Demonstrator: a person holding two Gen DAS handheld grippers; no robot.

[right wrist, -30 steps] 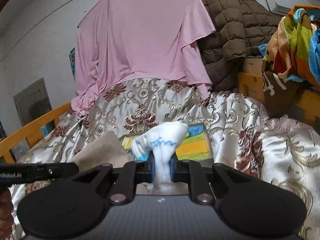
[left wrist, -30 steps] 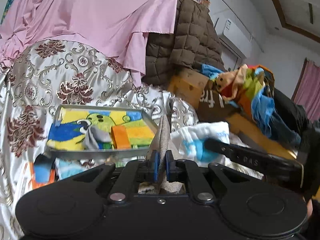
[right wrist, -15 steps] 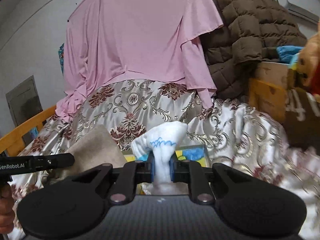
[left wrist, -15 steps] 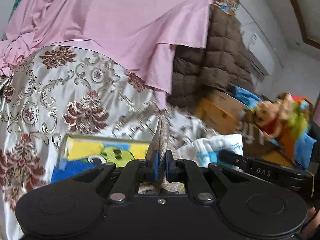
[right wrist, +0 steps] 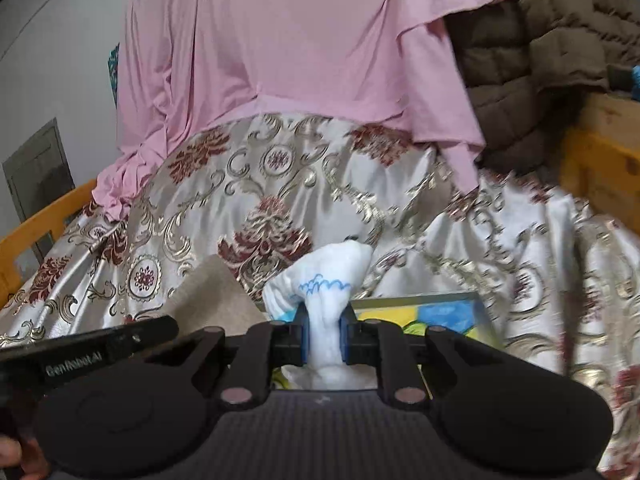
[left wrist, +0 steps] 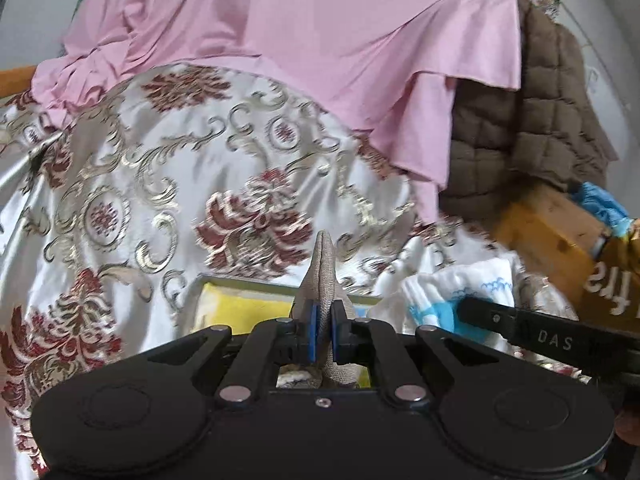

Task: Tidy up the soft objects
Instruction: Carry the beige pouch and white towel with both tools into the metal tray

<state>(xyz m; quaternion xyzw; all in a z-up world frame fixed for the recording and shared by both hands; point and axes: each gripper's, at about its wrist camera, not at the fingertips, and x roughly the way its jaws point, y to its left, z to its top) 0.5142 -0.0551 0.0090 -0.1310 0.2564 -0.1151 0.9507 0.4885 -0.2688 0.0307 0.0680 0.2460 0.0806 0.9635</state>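
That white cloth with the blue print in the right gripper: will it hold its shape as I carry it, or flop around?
Likely floppy: the white cloth bunches into a narrow waist where the right gripper pinches it and billows above. Probably light, since a small pinch holds it. It may sag or swing.

Printed "DAS" in pale letters along the black arm of the right gripper. Printed "GenRobot.AI" along the black arm of the left gripper. White lettering on a brown cloth, unreadable.

Tray on bedspread; hanging sheet behind; quilted jacket right.
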